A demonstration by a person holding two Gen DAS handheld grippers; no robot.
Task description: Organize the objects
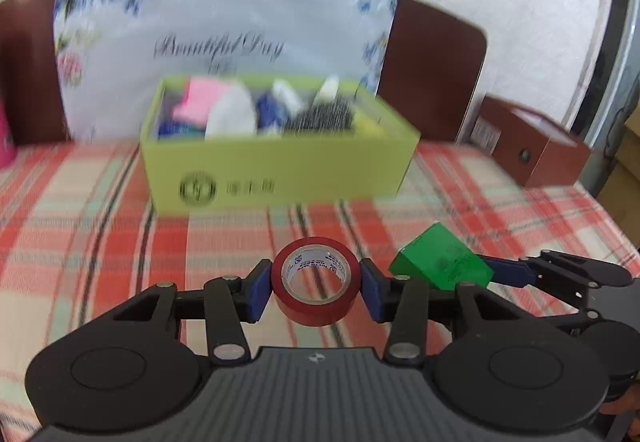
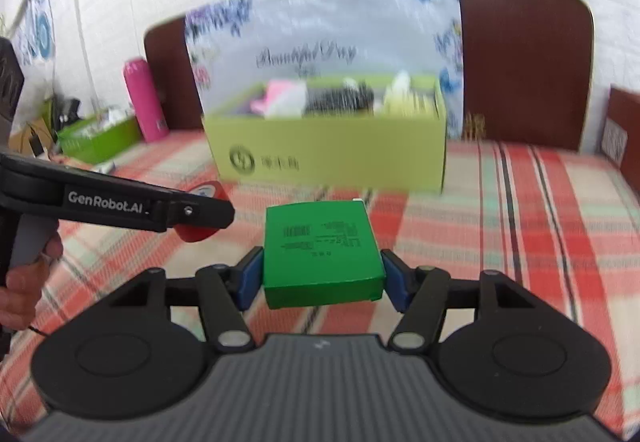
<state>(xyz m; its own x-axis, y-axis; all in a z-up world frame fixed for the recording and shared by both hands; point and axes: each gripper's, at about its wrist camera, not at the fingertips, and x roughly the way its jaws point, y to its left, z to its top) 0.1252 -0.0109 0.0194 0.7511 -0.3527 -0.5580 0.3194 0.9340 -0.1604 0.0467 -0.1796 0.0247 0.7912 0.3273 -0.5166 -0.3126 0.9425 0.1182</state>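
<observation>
My left gripper (image 1: 316,284) is shut on a red tape roll (image 1: 314,282), held above the plaid cloth; the roll also shows in the right wrist view (image 2: 200,232) behind the left gripper's arm. My right gripper (image 2: 323,276) is shut on a flat green box (image 2: 322,252), which also shows in the left wrist view (image 1: 440,262) just right of the tape. Ahead stands an open yellow-green box (image 1: 280,169) holding several mixed items; it also shows in the right wrist view (image 2: 332,153).
The plaid cloth (image 1: 80,242) covers the surface. A floral "Beautiful Day" sheet (image 1: 224,33) leans on a dark brown headboard (image 2: 520,61). A brown box (image 1: 536,149) sits at right. A pink bottle (image 2: 146,101) and a green bin (image 2: 96,137) stand at left.
</observation>
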